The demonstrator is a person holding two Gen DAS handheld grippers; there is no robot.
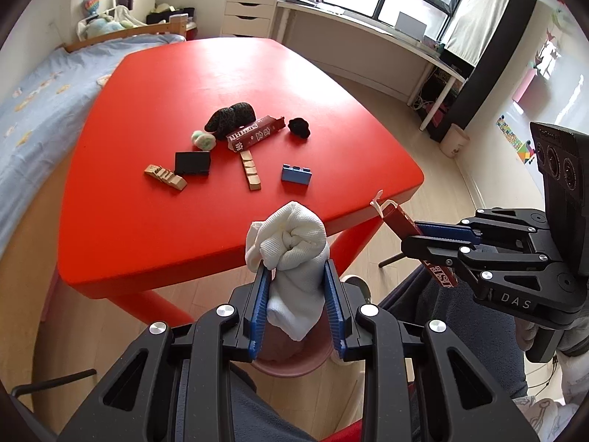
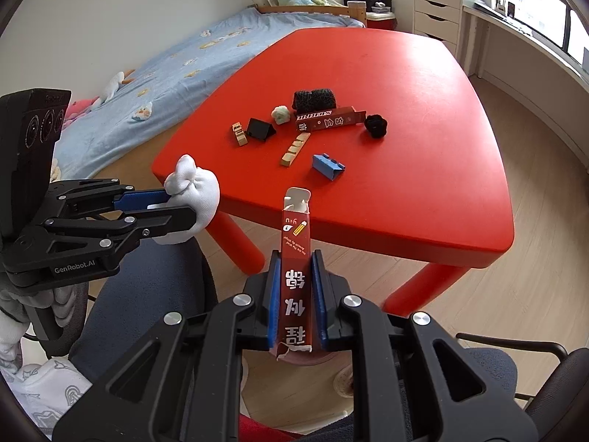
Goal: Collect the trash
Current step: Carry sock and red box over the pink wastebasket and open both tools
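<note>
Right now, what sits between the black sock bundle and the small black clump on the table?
The dark red box, lying flat between the black sock bundle and black clump; left wrist view.

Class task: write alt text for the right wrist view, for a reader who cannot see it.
The right claw grips a long dark-red carton, torn open at both ends, held off the near edge of a red table. At left, the left claw holds a balled white sock. Small blocks, another red carton and dark bundles lie mid-table.

Probably a child's bedroom: bed (image 2: 176, 59), white drawers (image 1: 250, 11), low red table (image 1: 206, 73).
</note>
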